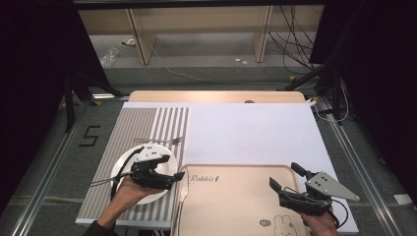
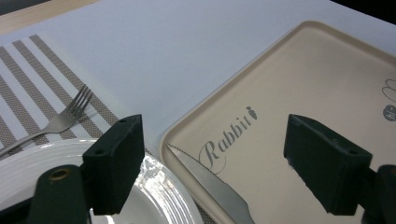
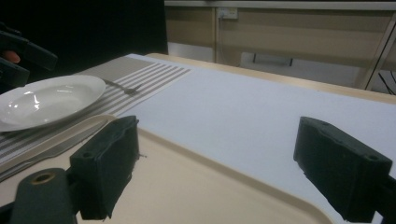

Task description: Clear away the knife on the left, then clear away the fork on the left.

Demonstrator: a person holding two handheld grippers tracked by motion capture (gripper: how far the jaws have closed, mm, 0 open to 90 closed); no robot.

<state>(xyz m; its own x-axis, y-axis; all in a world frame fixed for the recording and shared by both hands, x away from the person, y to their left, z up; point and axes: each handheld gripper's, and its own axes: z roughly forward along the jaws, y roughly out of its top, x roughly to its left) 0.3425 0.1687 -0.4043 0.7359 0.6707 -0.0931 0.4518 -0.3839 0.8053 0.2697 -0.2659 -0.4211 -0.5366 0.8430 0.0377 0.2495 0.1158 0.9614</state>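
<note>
A: Start closest in. What is the left gripper (image 2: 210,172) doing?

B: Its two black jaws stand wide apart and grip nothing. Between them, lower down, lies the serrated steel table knife (image 2: 212,184), resting along the left edge of the beige plastic tray (image 2: 322,88) printed "Rabbit", its tip pointing away towards the tray's corner.

A: So the knife touches neither jaw?

B: Right, it lies on the tray below the gap, apart from both pads (the left jaw hangs over the rim of the plate). From above, the left gripper (image 1: 173,175) sits over the round white ceramic plate (image 1: 120,167), and the knife (image 1: 183,194) is just beside it at the tray's left rim.

A: And the right gripper (image 3: 212,163)?

B: Also spread wide and holding nothing, hovering over the near right part of the tray (image 3: 187,186). In the high view it (image 1: 285,177) is well apart from the knife, across the tray.

A: Farther out?

B: The plate rests on a grey-and-white striped placemat (image 1: 162,120). Beyond the plate a steel fork (image 2: 70,114) lies on the stripes, tines towards the white sheet (image 1: 255,128) that covers the wooden table (image 1: 216,96).
</note>
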